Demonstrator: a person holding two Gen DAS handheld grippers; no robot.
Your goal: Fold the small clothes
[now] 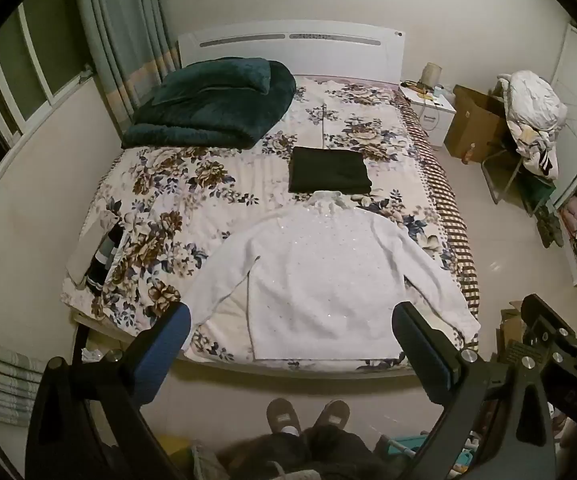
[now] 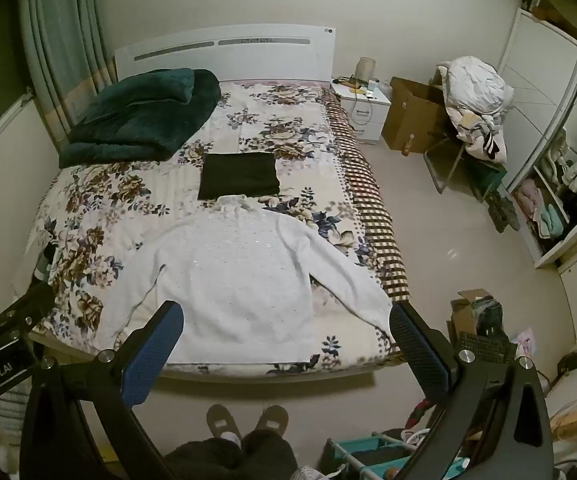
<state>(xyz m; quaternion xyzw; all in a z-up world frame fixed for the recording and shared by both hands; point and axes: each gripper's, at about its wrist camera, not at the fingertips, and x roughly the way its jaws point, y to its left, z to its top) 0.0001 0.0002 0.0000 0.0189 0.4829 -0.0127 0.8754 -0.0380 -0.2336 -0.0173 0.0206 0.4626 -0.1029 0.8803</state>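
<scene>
You stand at the foot of a bed [image 1: 160, 200] with a floral cover. A white sweater [image 1: 320, 280] lies flat on it, front down, collar toward the headboard [image 1: 288, 46], hem along the foot edge, both sleeves spread; the right cuff reaches the bed's right corner. Just beyond the collar sits a folded black garment [image 1: 330, 171]. A dark green blanket [image 1: 212, 108] fills the far left corner.

Your left gripper [image 1: 292, 340] hangs above the foot edge, fingers wide apart, holding nothing. Your right gripper [image 2: 284, 338] is the same.

Bare floor runs along the bed's right side. The left gripper's body reads "GenRobot.AI" in the right view.
</scene>
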